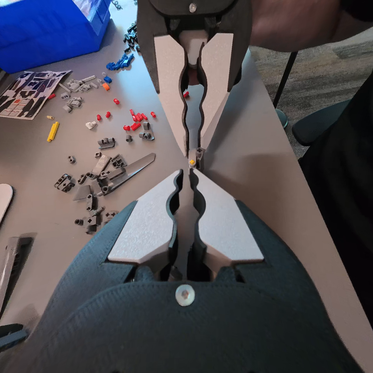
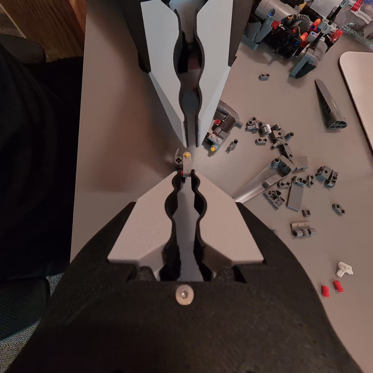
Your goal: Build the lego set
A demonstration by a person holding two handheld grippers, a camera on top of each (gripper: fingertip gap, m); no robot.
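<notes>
In the right wrist view my right gripper (image 2: 185,173) is shut on the lower end of a small grey brick assembly (image 2: 187,163) with a yellow cross pin (image 2: 187,155) at its far end, held above the grey table (image 2: 121,121). My left gripper (image 2: 191,144) faces it from above with its tips slightly apart, just short of the pin and not touching it. In the left wrist view my left gripper (image 1: 187,171) is open, and the assembly (image 1: 193,158) sits just beyond its tips, held in the right gripper (image 1: 193,150).
Loose grey parts (image 1: 96,177), red pins (image 1: 137,119), a yellow beam (image 1: 52,131), a sticker sheet (image 1: 28,94) and a blue bin (image 1: 50,34) lie to the left. A part-built model (image 2: 298,30) and a long dark panel (image 2: 331,107) stand at the right. The table edge (image 1: 282,131) is near. Both grippers' tips are close together, under 4 cm apart. The long dark panel (image 2: 331,107) is about 20 cm from both grippers' fingertips. Look for it in the left wrist view (image 1: 12,260) too.
</notes>
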